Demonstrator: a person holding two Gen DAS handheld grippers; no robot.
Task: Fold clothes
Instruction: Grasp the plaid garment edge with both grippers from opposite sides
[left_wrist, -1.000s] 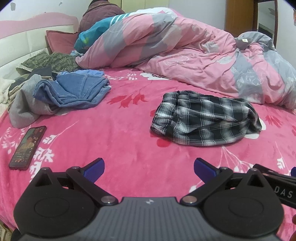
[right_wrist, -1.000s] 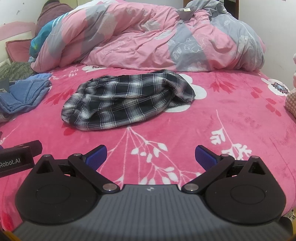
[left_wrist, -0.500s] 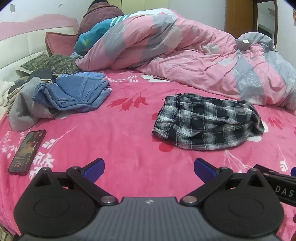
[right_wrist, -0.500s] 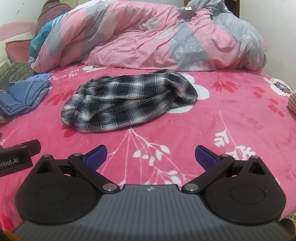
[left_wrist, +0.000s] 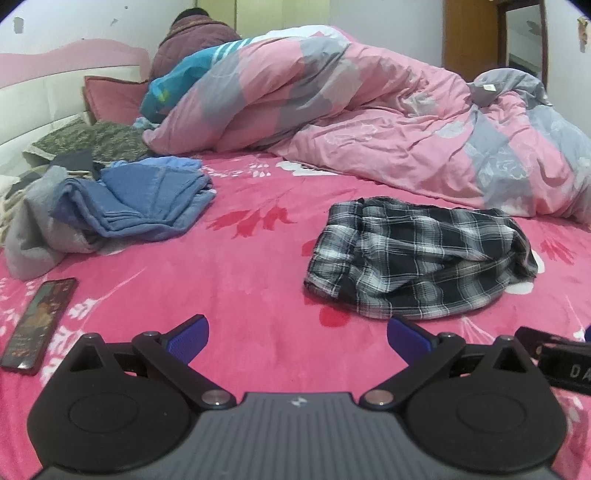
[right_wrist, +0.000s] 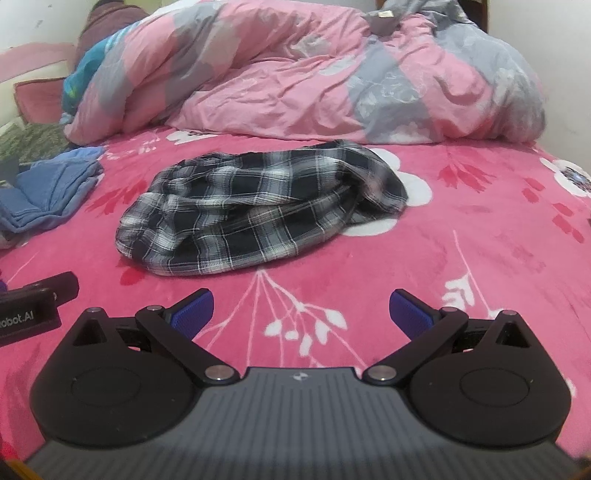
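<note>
A black-and-white plaid garment (left_wrist: 417, 258) (right_wrist: 258, 214) lies crumpled on the pink flowered bedspread (left_wrist: 240, 288) (right_wrist: 480, 240), in the middle of the bed. My left gripper (left_wrist: 297, 334) hovers open near the bed's front edge, short of the garment and to its left. In the right wrist view my right gripper (right_wrist: 301, 312) is open too, a short way in front of the garment, nothing between its blue pads. The other tool's black body shows at each view's side edge.
A pile of blue and grey clothes (left_wrist: 122, 206) (right_wrist: 48, 192) sits at the left. A phone (left_wrist: 37, 325) lies face up at the front left. A bunched pink and grey duvet (left_wrist: 369, 122) (right_wrist: 314, 74) fills the back of the bed. A person (left_wrist: 192, 40) sits behind it.
Both grippers have dropped a little and tilted, so the plaid garment sits lower in the left view and closer in the right view. Both stay open. The garment has not moved.
</note>
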